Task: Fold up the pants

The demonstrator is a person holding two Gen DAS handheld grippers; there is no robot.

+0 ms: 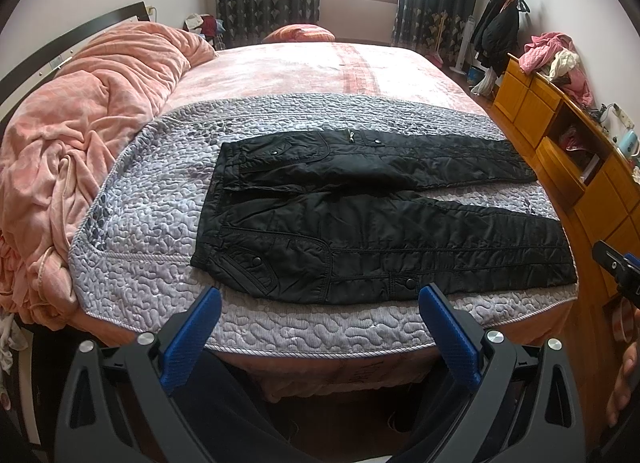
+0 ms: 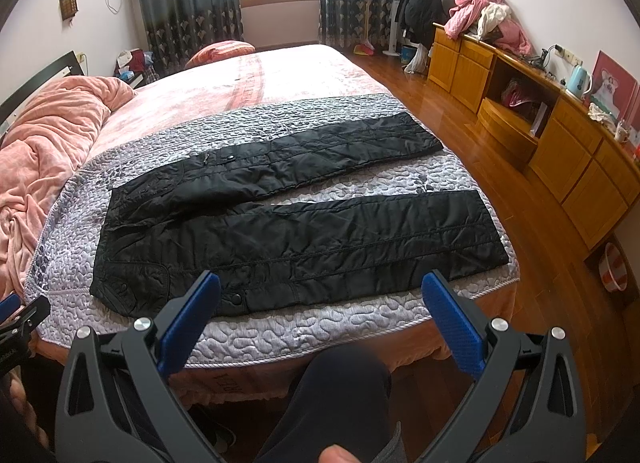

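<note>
Black quilted pants (image 1: 360, 219) lie flat on the grey quilted cover (image 1: 160, 199) at the foot of the bed (image 1: 320, 67), waistband toward 9 o'clock, legs splayed toward 3 o'clock. The hems reach the cover's edge at 3 o'clock; the far hem's underside is hidden. A pink duvet (image 1: 80, 115) is heaped at 9 o'clock, well apart. Left tool (image 1: 320, 299) hovers wide open, empty, just short of the near hip; right tool (image 2: 320, 287) is likewise wide, empty, over the near leg's edge. Bare cover borders the pants at 6 o'clock. A wooden cabinet (image 2: 560, 135) stands at 3 o'clock across open floor (image 2: 460, 111).
</note>
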